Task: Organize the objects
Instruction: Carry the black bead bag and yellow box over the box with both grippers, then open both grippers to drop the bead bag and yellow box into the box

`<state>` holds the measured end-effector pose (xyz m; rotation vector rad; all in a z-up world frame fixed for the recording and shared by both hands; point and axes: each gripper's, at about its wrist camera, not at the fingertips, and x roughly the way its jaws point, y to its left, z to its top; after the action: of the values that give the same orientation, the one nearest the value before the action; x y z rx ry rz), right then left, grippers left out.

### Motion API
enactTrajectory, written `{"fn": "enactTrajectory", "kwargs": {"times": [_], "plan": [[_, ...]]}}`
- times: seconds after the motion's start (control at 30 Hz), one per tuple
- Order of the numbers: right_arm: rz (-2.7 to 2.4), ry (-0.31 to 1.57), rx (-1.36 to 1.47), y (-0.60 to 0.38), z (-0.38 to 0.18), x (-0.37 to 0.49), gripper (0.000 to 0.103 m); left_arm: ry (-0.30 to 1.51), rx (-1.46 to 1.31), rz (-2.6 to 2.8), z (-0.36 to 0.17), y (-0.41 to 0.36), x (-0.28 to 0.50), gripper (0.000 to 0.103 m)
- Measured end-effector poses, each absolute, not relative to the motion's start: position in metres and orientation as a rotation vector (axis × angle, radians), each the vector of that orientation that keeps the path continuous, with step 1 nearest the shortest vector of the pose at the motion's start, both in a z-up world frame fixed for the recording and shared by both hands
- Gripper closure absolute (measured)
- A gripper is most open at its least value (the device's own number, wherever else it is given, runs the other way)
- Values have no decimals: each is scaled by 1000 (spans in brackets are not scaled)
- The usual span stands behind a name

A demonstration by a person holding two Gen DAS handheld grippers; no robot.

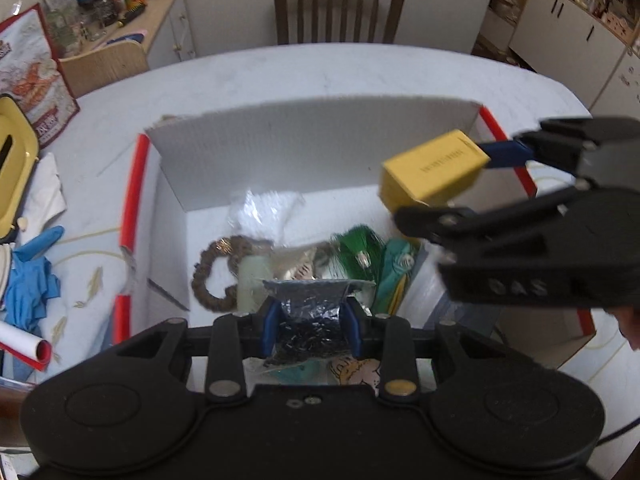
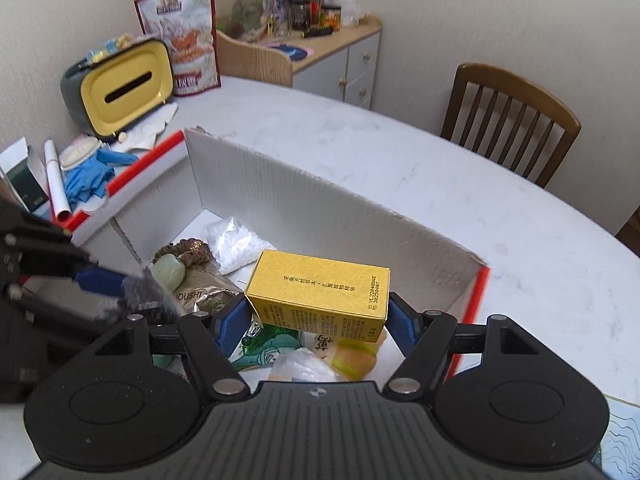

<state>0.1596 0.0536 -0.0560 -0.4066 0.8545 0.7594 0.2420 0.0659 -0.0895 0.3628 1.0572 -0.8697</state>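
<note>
The right claw (image 2: 318, 322) is clamped on a yellow carton (image 2: 320, 294), its pads pressing the two short ends, holding it above the open white box (image 2: 320, 208). The carton looks light and stiff, with smooth faces that could slip, so an end grip suits it. The left claw (image 1: 310, 326) pinches a small plastic bag of dark bits (image 1: 310, 320) between its pads, just over the clutter below it. That bag is soft and crinkly; it likely sags, so grip it high.

yellow box (image 1: 432, 168) print blurred, chair (image 2: 512, 120) partly table-hidden
</note>
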Motion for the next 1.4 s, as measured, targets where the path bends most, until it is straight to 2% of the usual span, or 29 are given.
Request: {"fn": "enactTrajectory", "kwargs": {"times": [0.5, 1.0, 1.1, 1.17, 1.4], "plan": [[766, 934, -457, 72, -84, 162, 31, 1114, 367, -888, -111, 61, 243, 71], [763, 931, -449, 64, -74, 155, 31, 1160, 324, -890, -114, 67, 242, 66], [755, 914, -427, 57, -66, 153, 31, 1146, 311, -897, -109, 69, 238, 59], [752, 905, -406, 51, -59, 152, 31, 1129, 300, -898, -104, 71, 235, 51], [747, 873, -335, 31, -36, 144, 28, 1088, 273, -900, -89, 78, 227, 49]]}}
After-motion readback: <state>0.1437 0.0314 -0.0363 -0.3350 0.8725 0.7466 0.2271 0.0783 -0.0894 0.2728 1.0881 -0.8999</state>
